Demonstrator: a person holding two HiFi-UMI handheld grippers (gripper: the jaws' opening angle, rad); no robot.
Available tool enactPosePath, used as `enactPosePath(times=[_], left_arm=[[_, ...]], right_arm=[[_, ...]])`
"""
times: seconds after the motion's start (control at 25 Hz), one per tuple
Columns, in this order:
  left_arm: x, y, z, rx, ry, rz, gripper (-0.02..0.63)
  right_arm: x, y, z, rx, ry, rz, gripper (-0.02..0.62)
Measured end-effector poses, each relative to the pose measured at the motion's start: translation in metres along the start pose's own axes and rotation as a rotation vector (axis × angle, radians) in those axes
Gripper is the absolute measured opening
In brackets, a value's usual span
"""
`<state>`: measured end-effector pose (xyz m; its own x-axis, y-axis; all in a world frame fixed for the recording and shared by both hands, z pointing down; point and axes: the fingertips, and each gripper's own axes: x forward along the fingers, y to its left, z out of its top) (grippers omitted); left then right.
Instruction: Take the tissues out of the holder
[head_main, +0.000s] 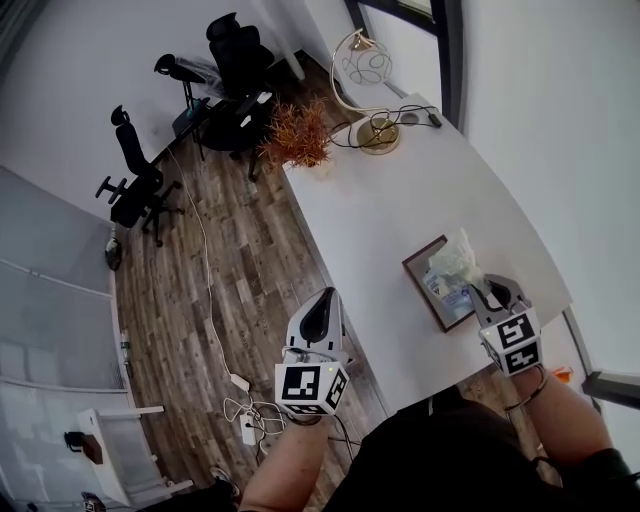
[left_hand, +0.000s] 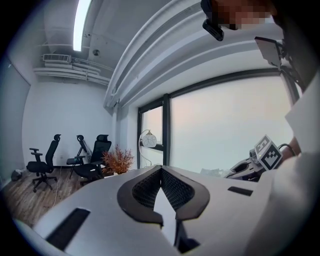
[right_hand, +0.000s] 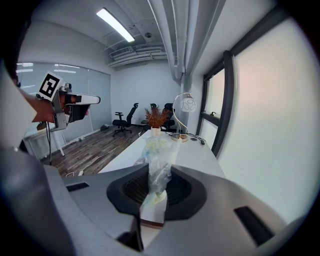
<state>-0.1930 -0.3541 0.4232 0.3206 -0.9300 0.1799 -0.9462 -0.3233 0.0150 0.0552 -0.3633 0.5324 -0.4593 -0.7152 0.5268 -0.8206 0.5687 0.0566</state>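
The right claw (right_hand: 159, 172) nips the clear-wrapped white tissue bundle (right_hand: 159, 150) at its bunched neck; it looks soft, light, tear-prone. The left claw (left_hand: 161, 170) is closed, empty.

The head view looks steeply down from above the white table (head_main: 400, 210), with the left gripper (head_main: 322, 302) and right gripper (head_main: 492, 292) at its lower edge. Each gripper view sits close behind its own jaws, facing along them. All three share the orange plant (head_main: 298, 135), lamp (head_main: 378, 133) and office chairs (head_main: 238, 55) ahead of the jaws.

Broad bare table (head_main: 400, 215) between holder (head_main: 425, 282) and lamp (head_main: 378, 134); plant (head_main: 298, 136) at far corner.
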Motion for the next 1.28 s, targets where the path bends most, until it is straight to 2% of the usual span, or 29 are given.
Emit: enactPosePath(times=[0.2, 0.84, 1.08, 1.28], left_arm=[[-0.002, 0.0, 0.01, -0.001, -0.016, 0.004, 0.008], [-0.013, 0.003, 0.095, 0.069, -0.157, 0.021, 0.008], [-0.017, 0.01, 0.126, 0.011, -0.197, 0.007, 0.008], [-0.016, 0.023, 0.15, 0.028, -0.235, 0.029, 0.008]], right_arm=[[-0.008, -0.008, 0.019, -0.007, -0.032, -0.017, 0.064], [-0.044, -0.025, 0.089, -0.08, -0.165, -0.064, 0.064], [-0.054, -0.028, 0.128, -0.081, -0.217, -0.06, 0.064], [-0.061, -0.044, 0.161, -0.087, -0.264, -0.082, 0.064]])
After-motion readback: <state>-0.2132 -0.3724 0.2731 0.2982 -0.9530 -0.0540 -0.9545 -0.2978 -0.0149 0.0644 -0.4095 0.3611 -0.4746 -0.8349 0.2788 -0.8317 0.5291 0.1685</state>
